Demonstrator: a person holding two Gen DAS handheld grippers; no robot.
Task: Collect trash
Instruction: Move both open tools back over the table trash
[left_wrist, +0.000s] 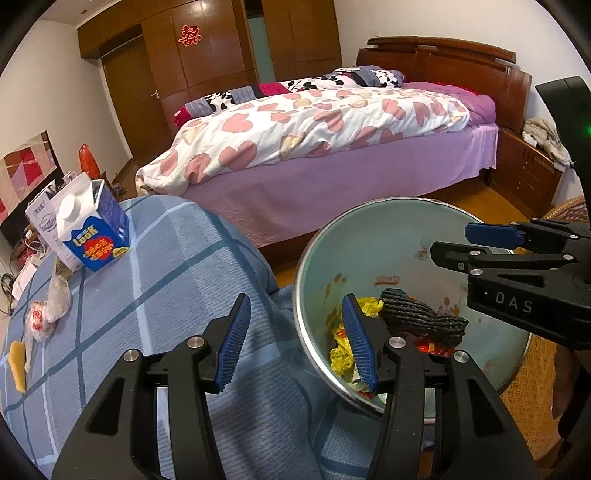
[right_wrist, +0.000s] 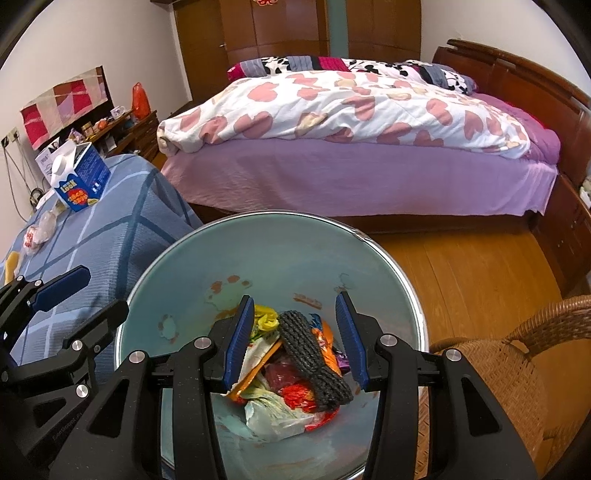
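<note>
We are holding our right gripper (right_wrist: 295, 339) partly open and empty over the bin (right_wrist: 221, 251), where a dark knitted cloth (right_wrist: 314, 365) is lying on wrappers (right_wrist: 273, 410). Our left gripper (left_wrist: 295, 347), also gaping empty, is hovering beside the rim; a carton (left_wrist: 96, 229) is standing on the desk (left_wrist: 177, 266).

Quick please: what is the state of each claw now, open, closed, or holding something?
Left claw: open, holding nothing, at the bin rim.
Right claw: open, holding nothing, above the trash inside the bin.
</note>
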